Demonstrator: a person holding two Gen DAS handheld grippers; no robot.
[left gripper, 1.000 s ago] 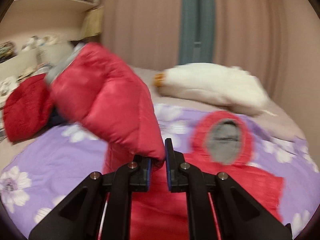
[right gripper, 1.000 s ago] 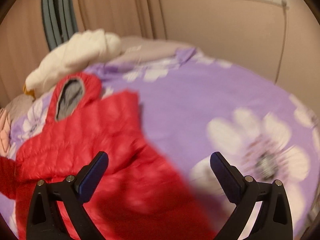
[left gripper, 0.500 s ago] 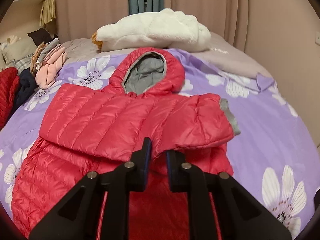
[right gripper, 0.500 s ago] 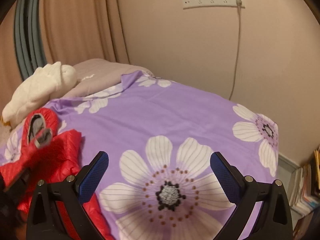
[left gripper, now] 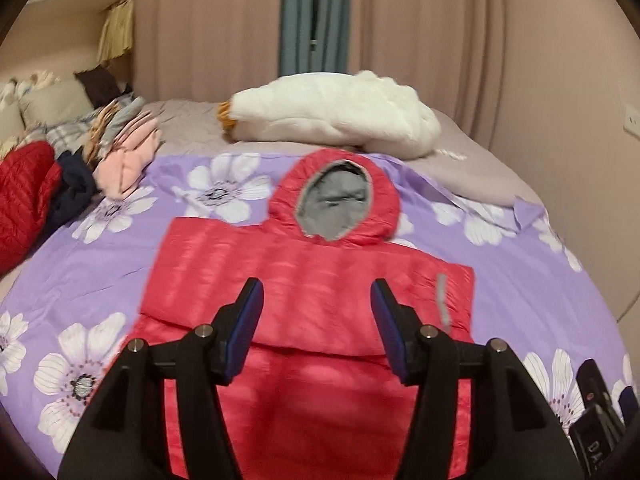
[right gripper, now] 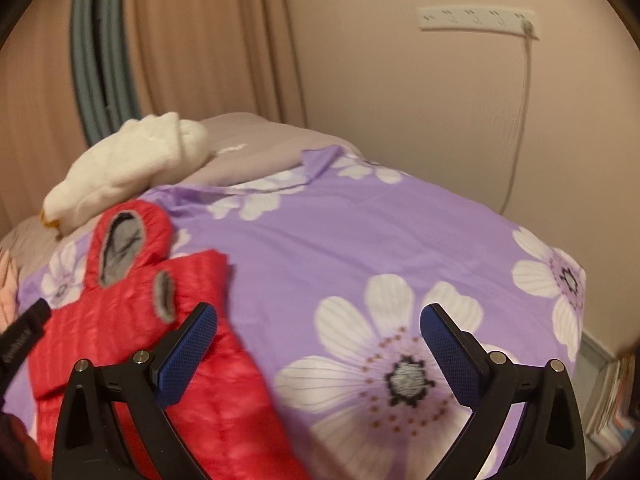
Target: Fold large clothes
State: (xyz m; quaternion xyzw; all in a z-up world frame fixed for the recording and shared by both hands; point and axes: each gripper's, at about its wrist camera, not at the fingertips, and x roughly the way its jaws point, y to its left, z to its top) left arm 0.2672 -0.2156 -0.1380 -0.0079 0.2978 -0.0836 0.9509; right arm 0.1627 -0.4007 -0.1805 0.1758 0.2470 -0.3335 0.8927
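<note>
A red puffer jacket (left gripper: 308,280) with a grey-lined hood (left gripper: 336,200) lies flat on the purple flowered bedspread (left gripper: 96,256), both sleeves folded across its chest, one grey cuff (left gripper: 441,296) near its right edge. My left gripper (left gripper: 316,320) hovers over the jacket's middle; its jaws are opening and nothing is between them. In the right wrist view the jacket (right gripper: 120,340) lies at the lower left. My right gripper (right gripper: 318,344) stands wide open above the bedspread (right gripper: 360,240), to the right of the jacket, holding nothing.
A white plush goose (left gripper: 332,116) lies at the head of the bed. A pile of clothes (left gripper: 120,152) and another red garment (left gripper: 24,192) sit at the left. A wall with a power strip (right gripper: 476,20) borders the bed's right side; books (right gripper: 616,396) stand on the floor.
My left gripper carried the sleeve across the jacket, laid it on the chest, opened and drew back. My right gripper swung right, then back toward the jacket's right edge, open throughout.
</note>
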